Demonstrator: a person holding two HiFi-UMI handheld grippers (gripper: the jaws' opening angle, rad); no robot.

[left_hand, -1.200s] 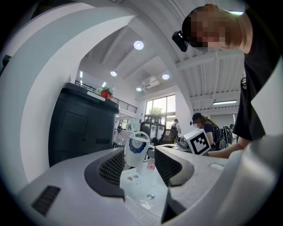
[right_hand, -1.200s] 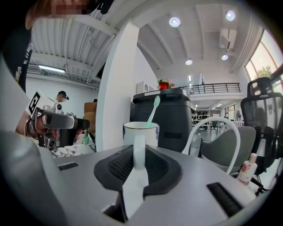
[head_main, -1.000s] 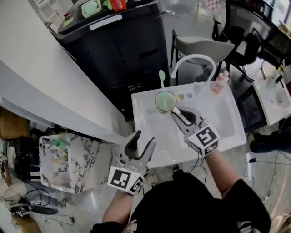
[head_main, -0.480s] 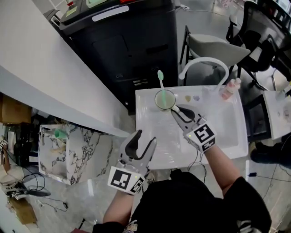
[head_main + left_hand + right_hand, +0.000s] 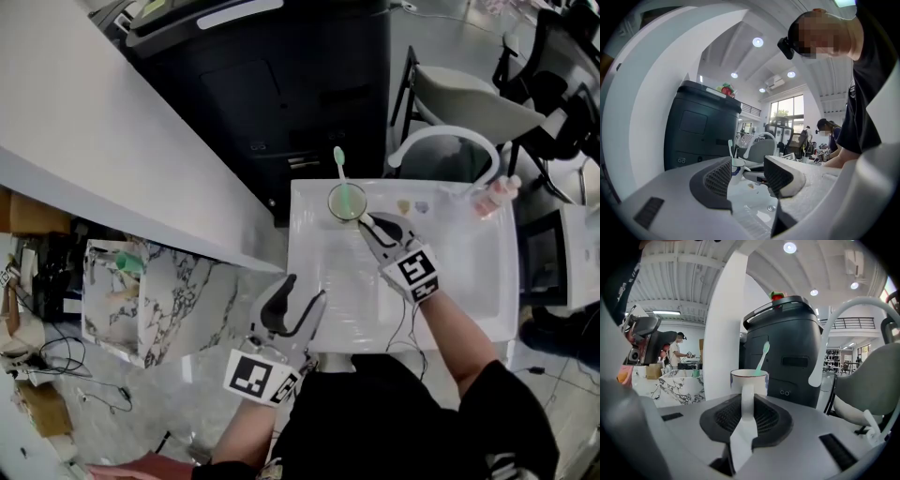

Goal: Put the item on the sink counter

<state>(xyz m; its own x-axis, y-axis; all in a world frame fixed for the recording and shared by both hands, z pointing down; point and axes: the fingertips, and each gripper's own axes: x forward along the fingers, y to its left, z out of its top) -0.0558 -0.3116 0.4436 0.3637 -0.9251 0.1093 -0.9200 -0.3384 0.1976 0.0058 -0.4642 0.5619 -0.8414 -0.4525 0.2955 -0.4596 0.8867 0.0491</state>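
A white mug (image 5: 347, 202) with a green toothbrush (image 5: 339, 161) in it is over the back left of the white sink counter (image 5: 314, 281). My right gripper (image 5: 367, 222) is shut on the mug's handle (image 5: 747, 399), which runs straight up between its pads in the right gripper view, with the mug (image 5: 749, 379) upright. Whether the mug touches the counter I cannot tell. My left gripper (image 5: 302, 292) is open and holds nothing, at the counter's front left edge. In the left gripper view, the mug (image 5: 737, 167) shows beyond the left gripper (image 5: 747, 176).
A white curved faucet (image 5: 450, 136) arches over the basin's back. A small pink-capped bottle (image 5: 492, 197) and two small items (image 5: 411, 204) sit along the back rim. A black cabinet (image 5: 281, 75) stands behind, a marble-patterned box (image 5: 122, 300) to the left, a chair (image 5: 469, 98) behind right.
My right gripper has come down with the mug toward the back left of the sink counter. The left gripper has sunk a little near the front edge.
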